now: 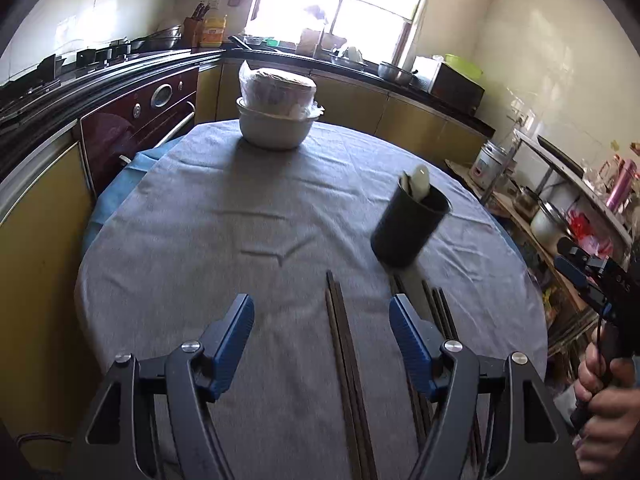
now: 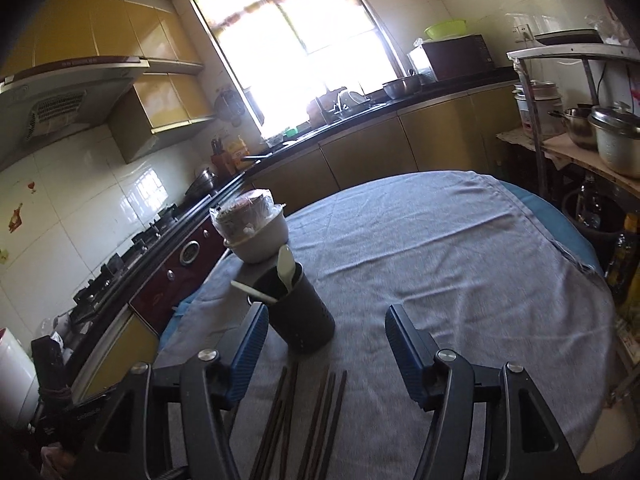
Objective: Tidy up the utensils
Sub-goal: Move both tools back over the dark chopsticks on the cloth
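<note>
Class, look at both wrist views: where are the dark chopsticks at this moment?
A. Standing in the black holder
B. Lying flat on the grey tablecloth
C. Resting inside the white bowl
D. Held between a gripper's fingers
B: the chopsticks lie flat on the tablecloth, short of the black holder, which holds only pale spoons.

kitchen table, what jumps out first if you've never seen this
A dark utensil holder stands on the grey tablecloth with pale spoons poking out. Dark chopsticks lie loose in front of it. At the far edge sit stacked bowls, one wrapped in plastic.
</note>
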`<state>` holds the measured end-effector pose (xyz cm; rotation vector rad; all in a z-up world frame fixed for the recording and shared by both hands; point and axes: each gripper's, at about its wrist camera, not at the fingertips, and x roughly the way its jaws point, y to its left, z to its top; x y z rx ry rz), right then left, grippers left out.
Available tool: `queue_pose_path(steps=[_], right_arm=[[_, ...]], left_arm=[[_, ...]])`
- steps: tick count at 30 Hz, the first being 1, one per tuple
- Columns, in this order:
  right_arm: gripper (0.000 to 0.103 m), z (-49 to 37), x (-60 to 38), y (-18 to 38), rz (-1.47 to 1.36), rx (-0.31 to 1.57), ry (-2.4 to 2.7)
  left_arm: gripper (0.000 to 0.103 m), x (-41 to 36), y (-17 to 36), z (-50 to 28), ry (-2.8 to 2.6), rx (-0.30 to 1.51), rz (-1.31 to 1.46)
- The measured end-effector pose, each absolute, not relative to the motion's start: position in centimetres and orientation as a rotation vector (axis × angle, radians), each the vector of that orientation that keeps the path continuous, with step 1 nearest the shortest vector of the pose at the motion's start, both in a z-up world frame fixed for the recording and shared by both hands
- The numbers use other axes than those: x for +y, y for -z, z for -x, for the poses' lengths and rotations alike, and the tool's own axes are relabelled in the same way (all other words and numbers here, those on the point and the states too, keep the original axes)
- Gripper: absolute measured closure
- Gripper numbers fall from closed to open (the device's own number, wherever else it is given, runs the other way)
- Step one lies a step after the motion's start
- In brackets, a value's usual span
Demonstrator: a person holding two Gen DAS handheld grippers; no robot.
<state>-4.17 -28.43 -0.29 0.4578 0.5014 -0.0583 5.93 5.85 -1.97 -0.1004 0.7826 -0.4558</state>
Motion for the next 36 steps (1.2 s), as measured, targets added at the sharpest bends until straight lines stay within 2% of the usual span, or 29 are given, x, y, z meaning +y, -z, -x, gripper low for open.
queue_pose_path(steps=[8, 15, 26, 36], right_arm=[[0.039, 7.5, -28.3, 1.5, -0.441, 0.553, 0.074], [0.039, 8.5, -29.5, 3.0, -0.452, 0.591, 0.12], [0.039, 9.2, -34.4, 4.3, -0.508, 0.606, 0.222], [0.039, 6.4, -34.0, 8.8, -0.511, 0.832, 0.177]], left_arm=[[0.032, 6.6, 2.2, -3.2, 0.466, 0.803, 0.075], [0.029, 8.5, 3.9, -5.6, 0.39, 0.905, 0.095], [0.029, 13.2, 3.3, -7.0, 0.246, 0.882, 0.064], [0.029, 10.1, 5.0, -7.1, 0.333, 0.95, 0.061]])
